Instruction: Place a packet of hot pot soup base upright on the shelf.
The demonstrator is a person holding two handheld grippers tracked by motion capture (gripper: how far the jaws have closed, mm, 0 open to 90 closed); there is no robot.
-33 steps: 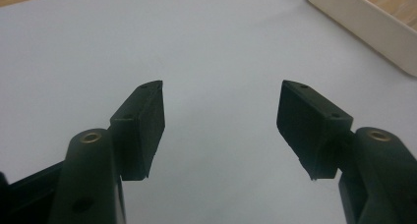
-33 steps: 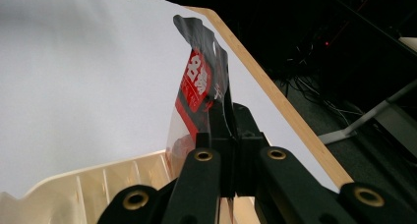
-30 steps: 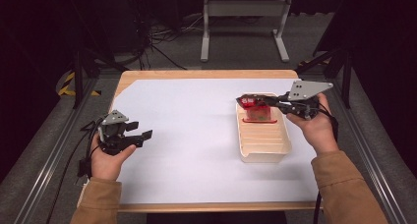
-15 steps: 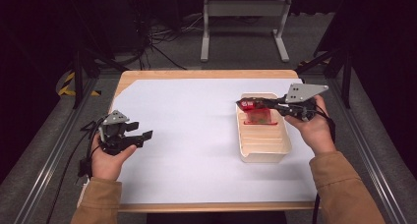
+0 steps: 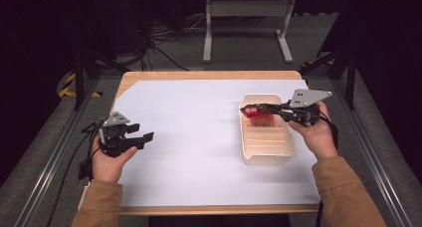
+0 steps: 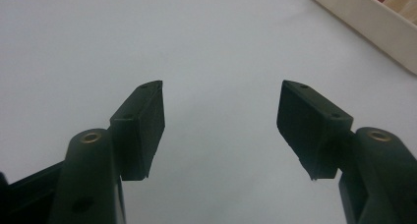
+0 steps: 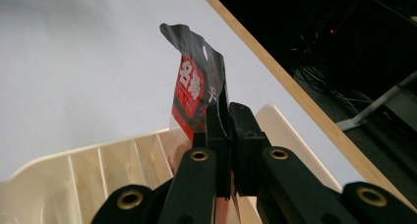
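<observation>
A red and black packet (image 5: pixel 259 116) (image 7: pixel 196 86) with white printed characters hangs over the far end of a cream tray (image 5: pixel 266 157) that has several ribbed slots. My right gripper (image 5: pixel 249 109) (image 7: pixel 227 117) is shut on the packet, pinching its edge between the jaws. The tray (image 7: pixel 88 175) lies just below the packet on the white sheet. At the table's left my left gripper (image 5: pixel 144 137) (image 6: pixel 219 118) stands open above the bare sheet, with nothing between its pads.
A white sheet (image 5: pixel 199 137) covers most of the wooden table (image 5: pixel 209 75). A corner of the cream tray (image 6: pixel 373 22) shows at the upper right of the left gripper view. Beyond the far edge stand a metal frame (image 5: pixel 246 28) and cables on the floor.
The right gripper with the packet has sunk slightly toward the tray's far end. The left gripper has stayed put.
</observation>
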